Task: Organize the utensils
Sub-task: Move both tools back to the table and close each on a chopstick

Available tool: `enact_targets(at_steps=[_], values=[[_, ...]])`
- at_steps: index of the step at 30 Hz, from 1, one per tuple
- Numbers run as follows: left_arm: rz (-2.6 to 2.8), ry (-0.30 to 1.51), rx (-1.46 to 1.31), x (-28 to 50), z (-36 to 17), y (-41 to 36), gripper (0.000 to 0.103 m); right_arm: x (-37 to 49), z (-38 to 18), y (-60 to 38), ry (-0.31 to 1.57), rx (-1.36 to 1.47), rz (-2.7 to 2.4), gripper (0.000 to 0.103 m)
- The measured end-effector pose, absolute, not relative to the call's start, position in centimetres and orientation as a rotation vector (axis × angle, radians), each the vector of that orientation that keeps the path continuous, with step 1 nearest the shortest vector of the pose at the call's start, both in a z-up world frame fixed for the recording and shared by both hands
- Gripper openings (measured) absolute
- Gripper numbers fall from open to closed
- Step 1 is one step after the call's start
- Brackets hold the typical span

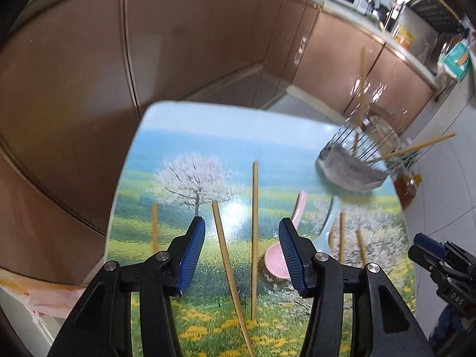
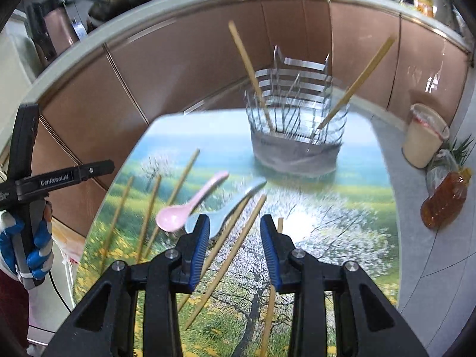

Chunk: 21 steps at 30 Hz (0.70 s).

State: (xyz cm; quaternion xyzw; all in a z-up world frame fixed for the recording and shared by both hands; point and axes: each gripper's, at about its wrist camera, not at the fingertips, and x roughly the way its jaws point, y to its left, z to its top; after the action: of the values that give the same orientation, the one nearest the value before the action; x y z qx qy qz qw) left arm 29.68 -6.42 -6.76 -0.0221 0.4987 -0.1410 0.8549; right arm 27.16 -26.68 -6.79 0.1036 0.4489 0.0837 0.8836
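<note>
We are hovering both hand-held grippers over the surface (image 1: 178, 136), the one with the printed tree landscape, and both are pointing steeply down at the loose utensils. The wire utensil holder (image 2: 294, 145) is standing at the far end, ahead of both, already carrying two chopsticks leaning outward against its rim, so we are judging it the drop-off spot and the rest laid flat are waiting to be collected.

The left hand-held gripper (image 1: 241, 255) is standing spread, nothing pinched. Two chopsticks (image 1: 255, 238) are lying on the surface in the gap between its jaws, running roughly along its pointing line; the pads are not pressing them. One more chopstick is lying just left of its left jaw. The pink spoon (image 1: 279, 255) is sitting bowl-toward-us just beside the right jaw, partly hidden by it.

The right hand-held gripper (image 2: 235, 247) is also spread, narrower, gripping nothing. Two chopsticks are crossing diagonally beneath its gap, and a third is running down beside its right jaw. The blue spoon (image 2: 226, 214) is lying just ahead of its left jaw, touching or overlapping the pink one; we cannot tell which. Three more chopsticks are lying further left.

We are reading this as lining up for a pick, sticks first.
</note>
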Motion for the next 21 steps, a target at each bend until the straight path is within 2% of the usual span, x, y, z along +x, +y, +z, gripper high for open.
enact_targets(at_steps=[10, 21], values=[[-0.312, 1.140, -0.028, 33.7, -11.9, -8.3, 0.047, 30.6, -11.9, -25.8, 1.061, 0.200, 0.205, 0.030], [-0.302, 1.204, 0.021, 37.3, -14.3, -10.3, 0.045, 33.8, -15.2, -24.7, 1.162, 0.176, 0.189, 0.026]])
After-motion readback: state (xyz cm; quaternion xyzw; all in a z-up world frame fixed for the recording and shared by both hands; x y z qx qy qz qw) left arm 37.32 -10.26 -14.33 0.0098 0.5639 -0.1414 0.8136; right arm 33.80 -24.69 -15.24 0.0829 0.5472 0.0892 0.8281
